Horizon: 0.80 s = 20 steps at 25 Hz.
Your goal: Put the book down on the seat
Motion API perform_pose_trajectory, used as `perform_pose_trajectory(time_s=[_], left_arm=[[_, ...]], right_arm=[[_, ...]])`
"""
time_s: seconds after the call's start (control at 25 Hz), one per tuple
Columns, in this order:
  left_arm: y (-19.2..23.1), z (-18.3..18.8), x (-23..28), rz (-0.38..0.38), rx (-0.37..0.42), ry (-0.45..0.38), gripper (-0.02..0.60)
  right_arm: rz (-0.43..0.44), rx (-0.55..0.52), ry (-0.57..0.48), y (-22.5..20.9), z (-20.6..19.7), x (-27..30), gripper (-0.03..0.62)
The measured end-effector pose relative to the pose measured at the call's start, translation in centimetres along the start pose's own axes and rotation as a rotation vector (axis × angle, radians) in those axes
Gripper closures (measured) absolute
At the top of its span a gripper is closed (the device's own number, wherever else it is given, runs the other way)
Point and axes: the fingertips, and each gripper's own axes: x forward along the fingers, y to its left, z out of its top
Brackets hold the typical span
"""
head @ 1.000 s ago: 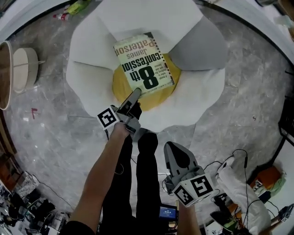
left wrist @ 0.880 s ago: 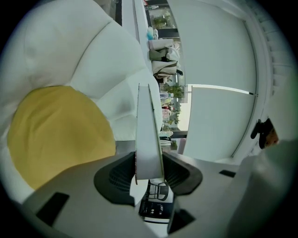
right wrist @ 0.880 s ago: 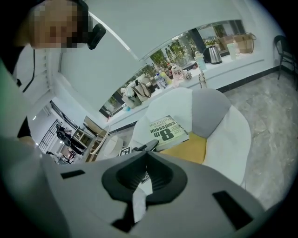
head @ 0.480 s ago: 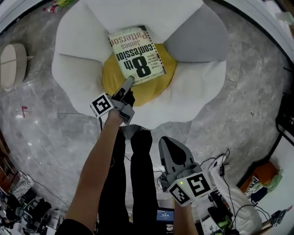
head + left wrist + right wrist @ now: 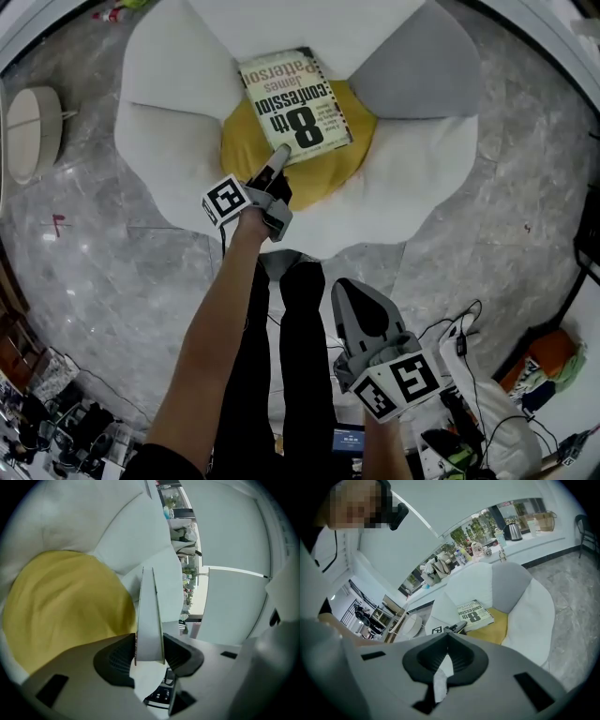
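The book (image 5: 295, 105), a paperback with a pale green cover and a big "8", lies face up over the yellow seat cushion (image 5: 323, 178) of a white petal-shaped chair (image 5: 164, 141). My left gripper (image 5: 279, 157) is shut on the middle of its near edge. In the left gripper view the book (image 5: 150, 616) stands edge-on between the jaws, close beside the cushion (image 5: 65, 597); contact is unclear. My right gripper (image 5: 345, 291) hangs shut over the person's legs, apart from the chair. The right gripper view shows the book (image 5: 474, 615) held over the seat.
The chair has a grey petal (image 5: 412, 75) at its back right. A round white stool (image 5: 28, 131) stands on the marble floor at left. Cables and bags (image 5: 478, 375) clutter the floor at lower right. The person's black-clad legs (image 5: 281, 375) stand before the chair.
The left gripper has kept its hold on the book. In the left gripper view the yellow cushion has grown larger and come closer to the book. The right gripper stayed shut and low.
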Motion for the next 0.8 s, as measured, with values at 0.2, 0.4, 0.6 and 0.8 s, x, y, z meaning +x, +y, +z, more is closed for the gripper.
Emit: perform_pose_trajectory(time_s=[0.2, 0.4, 0.6, 0.8], left_arm=[[1.8, 0.6, -0.9, 0.100, -0.019, -0.051, 0.373], [3.0, 0.7, -2.1, 0.171, 0.000, -0.041, 0.317], [4.3, 0.5, -3.0, 0.250, 0.028, -0.030, 0.266], [5.5, 0.2, -3.8, 0.346, 0.064, -0.030, 0.229]], right_arm=[[0.007, -0.006, -0.003, 0.5, 0.4, -0.1, 0.580], [0.005, -0.001, -0.002, 0.9, 0.1, 0.0, 0.580], [0.010, -0.003, 0.004, 1.6, -0.2, 0.4, 0.580], [0.012, -0.003, 0.001, 1.8, 0.0, 0.4, 0.580]])
